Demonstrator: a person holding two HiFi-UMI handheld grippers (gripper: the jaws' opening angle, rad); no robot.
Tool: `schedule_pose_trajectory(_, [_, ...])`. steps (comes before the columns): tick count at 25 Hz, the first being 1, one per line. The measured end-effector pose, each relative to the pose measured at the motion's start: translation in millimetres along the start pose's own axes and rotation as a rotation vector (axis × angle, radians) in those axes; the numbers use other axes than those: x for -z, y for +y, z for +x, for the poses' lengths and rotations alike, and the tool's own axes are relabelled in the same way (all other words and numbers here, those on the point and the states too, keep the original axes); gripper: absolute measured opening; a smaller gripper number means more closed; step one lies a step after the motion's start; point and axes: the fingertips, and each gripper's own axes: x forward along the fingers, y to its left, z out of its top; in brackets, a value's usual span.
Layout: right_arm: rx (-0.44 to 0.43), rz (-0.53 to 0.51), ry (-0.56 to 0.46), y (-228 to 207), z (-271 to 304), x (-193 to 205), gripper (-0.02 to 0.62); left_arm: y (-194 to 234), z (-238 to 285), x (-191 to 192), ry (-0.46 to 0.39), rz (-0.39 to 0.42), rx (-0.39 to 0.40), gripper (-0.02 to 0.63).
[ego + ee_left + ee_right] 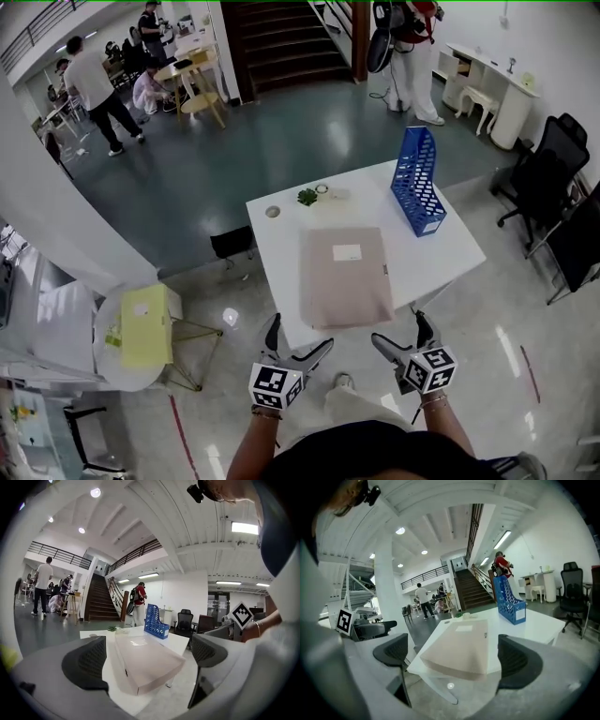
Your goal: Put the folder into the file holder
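A beige box folder [345, 276] lies flat on the white table [279, 255], its near end reaching the front edge. A blue file holder [418, 181] stands upright at the table's far right. My left gripper [302, 341] hovers open just off the front edge, left of the folder's near end. To that end's right, my right gripper [401, 335] is also open and holds nothing. The left gripper view shows the folder [144, 662] ahead between the open jaws, with the holder [155, 622] behind. The right gripper view shows the folder [461, 648] and holder [509, 603] likewise.
A small green plant [307, 197], a roll of tape [322, 189] and a round disc [273, 212] sit at the table's far edge. A round side table with a yellow folder [146, 325] stands to the left. Black office chairs [548, 178] are on the right. People stand far off.
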Motion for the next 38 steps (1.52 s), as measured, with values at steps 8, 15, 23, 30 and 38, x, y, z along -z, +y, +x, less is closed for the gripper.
schedule_pose_trajectory(8, [-0.045,0.054,0.055,-55,49,-9,0.578,23,51,25,0.079,-0.041,-0.071,0.558])
schedule_pose_trajectory(15, [-0.055,0.08,0.089,-78,63,-5,0.578,28,70,46,0.182,-0.056,-0.076,0.558])
schedule_pose_trajectory(23, [-0.065,0.101,0.118,-95,83,-1,0.578,29,106,55,0.258,-0.057,-0.017,0.558])
schedule_pose_trajectory(30, [-0.13,0.132,0.241,-112,137,16,0.578,64,156,71,0.354,-0.11,-0.046,0.558])
schedule_pose_trajectory(38, [-0.167,0.114,0.374,-144,193,13,0.578,100,210,75,0.426,-0.157,-0.055,0.558])
